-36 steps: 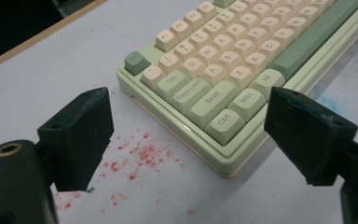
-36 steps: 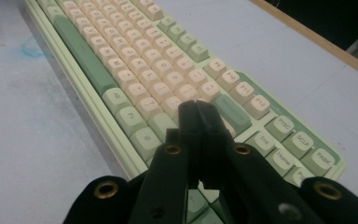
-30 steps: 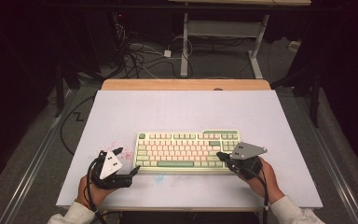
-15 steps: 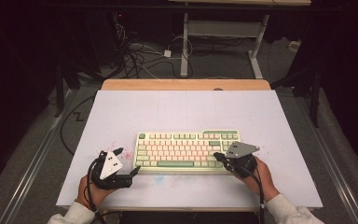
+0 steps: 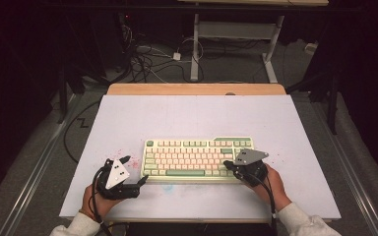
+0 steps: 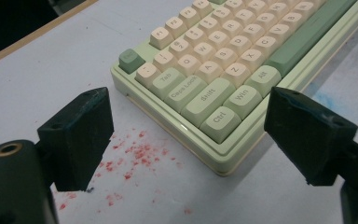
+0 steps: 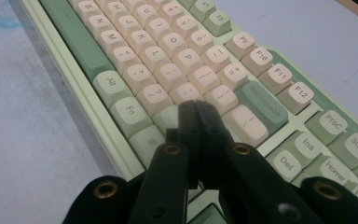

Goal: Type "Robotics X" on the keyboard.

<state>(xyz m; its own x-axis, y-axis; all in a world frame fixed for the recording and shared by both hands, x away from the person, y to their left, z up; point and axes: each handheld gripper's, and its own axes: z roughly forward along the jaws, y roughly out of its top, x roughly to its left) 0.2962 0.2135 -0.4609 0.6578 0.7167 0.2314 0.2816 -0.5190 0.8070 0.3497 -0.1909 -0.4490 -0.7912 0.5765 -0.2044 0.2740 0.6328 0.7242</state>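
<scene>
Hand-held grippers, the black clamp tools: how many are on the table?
2. The left hand-held gripper sits off the keyboard's left end, jaws wide apart over red specks. The right hand-held gripper is at the keyboard's right end, jaws closed together above the keys.

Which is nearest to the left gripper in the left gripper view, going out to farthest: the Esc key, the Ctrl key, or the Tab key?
From the left gripper, whose fingers stand wide apart:
1. Ctrl key, at the keyboard's near corner, between the fingers.
2. Tab key, farther up the same edge column.
3. Esc key, at the far corner, dark green.
</scene>
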